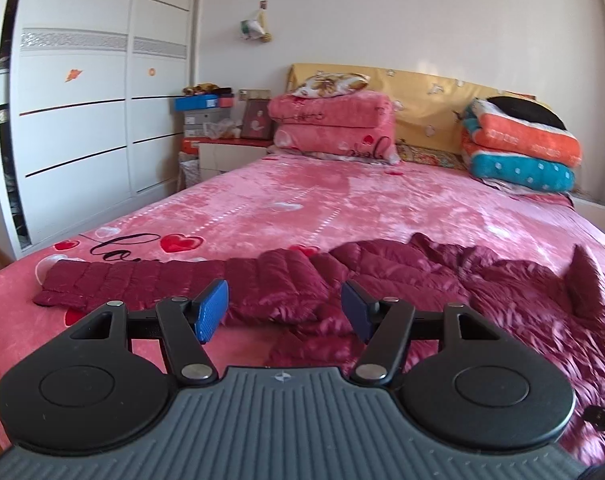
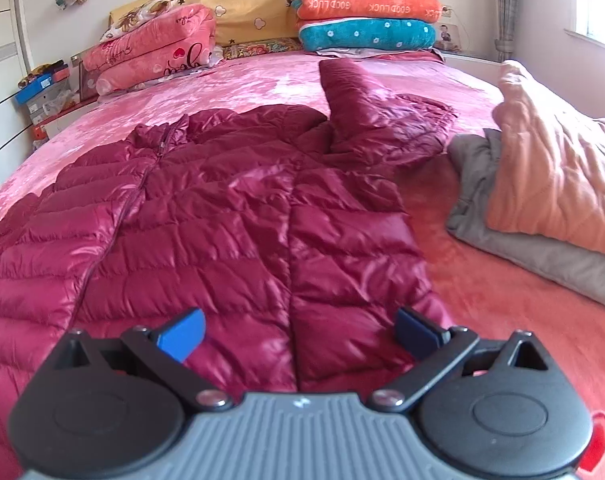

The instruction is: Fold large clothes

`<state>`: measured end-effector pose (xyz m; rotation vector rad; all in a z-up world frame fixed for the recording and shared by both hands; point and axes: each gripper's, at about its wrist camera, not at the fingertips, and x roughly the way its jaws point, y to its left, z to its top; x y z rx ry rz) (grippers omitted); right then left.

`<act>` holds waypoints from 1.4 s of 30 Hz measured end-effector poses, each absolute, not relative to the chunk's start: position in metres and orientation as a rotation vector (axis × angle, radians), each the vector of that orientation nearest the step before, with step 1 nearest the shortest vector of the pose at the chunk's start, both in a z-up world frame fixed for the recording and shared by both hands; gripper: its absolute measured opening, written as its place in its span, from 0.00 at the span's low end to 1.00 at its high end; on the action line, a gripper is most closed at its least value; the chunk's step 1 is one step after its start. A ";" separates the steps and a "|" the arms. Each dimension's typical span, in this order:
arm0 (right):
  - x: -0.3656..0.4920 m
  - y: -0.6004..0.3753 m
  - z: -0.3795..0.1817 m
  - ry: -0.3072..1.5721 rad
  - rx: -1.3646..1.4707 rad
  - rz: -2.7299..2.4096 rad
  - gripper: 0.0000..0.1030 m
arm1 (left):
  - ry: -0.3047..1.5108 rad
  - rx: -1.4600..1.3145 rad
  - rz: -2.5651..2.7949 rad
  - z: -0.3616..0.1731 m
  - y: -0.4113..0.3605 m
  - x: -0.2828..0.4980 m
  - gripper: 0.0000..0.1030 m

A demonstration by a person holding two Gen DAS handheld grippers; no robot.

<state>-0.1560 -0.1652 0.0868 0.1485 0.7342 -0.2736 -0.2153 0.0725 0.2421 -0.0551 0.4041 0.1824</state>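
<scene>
Your dark red quilted down jacket (image 2: 230,216) lies spread flat on the pink bedspread (image 2: 270,80), filling the centre and left of the right wrist view. Its long axis runs from the bottom of that frame up toward the headboard: hem at the bottom by your gripper, collar at the upper middle, with the zipper (image 2: 142,184) slanting up the left half to the collar. One sleeve (image 2: 354,92) points toward the top of the frame, up from the shoulder at right of centre.

In the left wrist view you see the same jacket (image 1: 422,280) side on, stretched across the lower middle of the frame. Its other sleeve (image 1: 142,284) lies straight out to the left, cuff at the left edge, so that sleeve's axis runs left to right.

Your left gripper (image 1: 284,310) hangs above the sleeve's shoulder end, its blue pads well apart and nothing between them. Your right gripper (image 2: 298,334) stands wide above the hem, pads clear of the fabric, gripping nothing.

At the right edge of the right wrist view, a peach garment (image 2: 554,168) sits on a grey one (image 2: 514,240), just beside the jacket. Folded blankets (image 2: 366,16) are stacked by the headboard at the top.
</scene>
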 end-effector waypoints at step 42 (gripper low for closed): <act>-0.226 -0.318 0.088 0.529 0.439 -0.413 0.99 | 0.351 0.388 -0.557 0.217 -0.245 -0.065 0.95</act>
